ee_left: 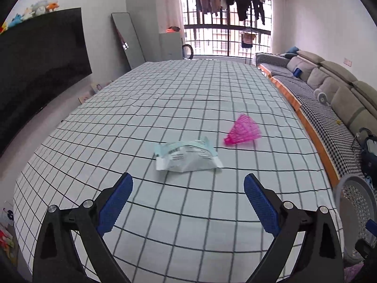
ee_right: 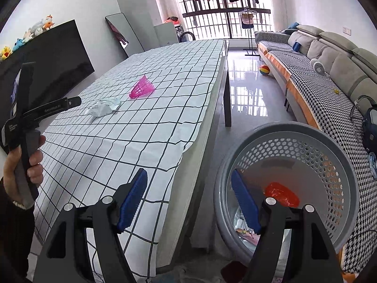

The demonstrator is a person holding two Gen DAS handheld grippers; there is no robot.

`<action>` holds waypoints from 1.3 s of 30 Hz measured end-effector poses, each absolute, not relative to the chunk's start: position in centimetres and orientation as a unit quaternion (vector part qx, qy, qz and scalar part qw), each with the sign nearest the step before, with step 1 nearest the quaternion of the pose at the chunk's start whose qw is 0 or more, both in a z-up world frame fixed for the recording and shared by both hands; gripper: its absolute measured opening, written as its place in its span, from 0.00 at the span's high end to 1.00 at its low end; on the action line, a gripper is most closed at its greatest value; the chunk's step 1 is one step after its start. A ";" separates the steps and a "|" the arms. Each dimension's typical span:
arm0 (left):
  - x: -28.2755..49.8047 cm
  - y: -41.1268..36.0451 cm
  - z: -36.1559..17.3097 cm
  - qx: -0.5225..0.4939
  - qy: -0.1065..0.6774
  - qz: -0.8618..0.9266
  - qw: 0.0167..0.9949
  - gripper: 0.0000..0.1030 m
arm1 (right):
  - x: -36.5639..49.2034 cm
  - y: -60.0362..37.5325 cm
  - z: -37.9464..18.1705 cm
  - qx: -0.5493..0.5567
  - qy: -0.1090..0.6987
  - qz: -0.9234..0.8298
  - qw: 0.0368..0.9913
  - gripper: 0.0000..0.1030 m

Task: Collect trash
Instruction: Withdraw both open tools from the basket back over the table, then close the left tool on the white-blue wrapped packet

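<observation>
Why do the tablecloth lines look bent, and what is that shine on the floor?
Fisheye lenses in both wrist views bow the tablecloth grid; in the right wrist view the glossy floor mirrors the bright barred window; in the left wrist view the pink shuttlecock looks slightly smeared.

Barred window [ee_left: 227, 33], grey sofa [ee_left: 329, 80], glossy floor [ee_right: 249, 89]

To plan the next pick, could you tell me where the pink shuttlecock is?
The shuttlecock lies on the checked tablecloth, just beyond and right of the white wrapper in the left wrist view.
</observation>
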State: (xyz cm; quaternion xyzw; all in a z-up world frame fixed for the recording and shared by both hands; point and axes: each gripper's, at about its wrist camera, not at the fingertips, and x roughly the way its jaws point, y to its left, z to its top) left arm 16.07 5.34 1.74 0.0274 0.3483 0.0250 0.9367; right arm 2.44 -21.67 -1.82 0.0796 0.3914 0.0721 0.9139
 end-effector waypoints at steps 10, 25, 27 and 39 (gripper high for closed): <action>24.9 11.2 0.3 0.046 0.363 0.081 0.927 0.09 | 3.9 -20.1 -2.5 0.066 0.409 0.061 0.908 0.31; 28.5 13.7 -3.0 0.056 0.422 0.047 0.904 0.09 | 4.5 -19.2 -2.5 0.064 0.414 0.069 0.906 0.31; 27.3 13.1 -2.9 0.060 0.419 0.035 0.905 0.09 | 4.5 -19.2 -2.3 0.064 0.412 0.071 0.906 0.31; 21.0 9.0 -0.4 0.075 0.394 -0.021 0.916 0.09 | 3.6 -19.5 -1.9 0.072 0.402 0.076 0.910 0.31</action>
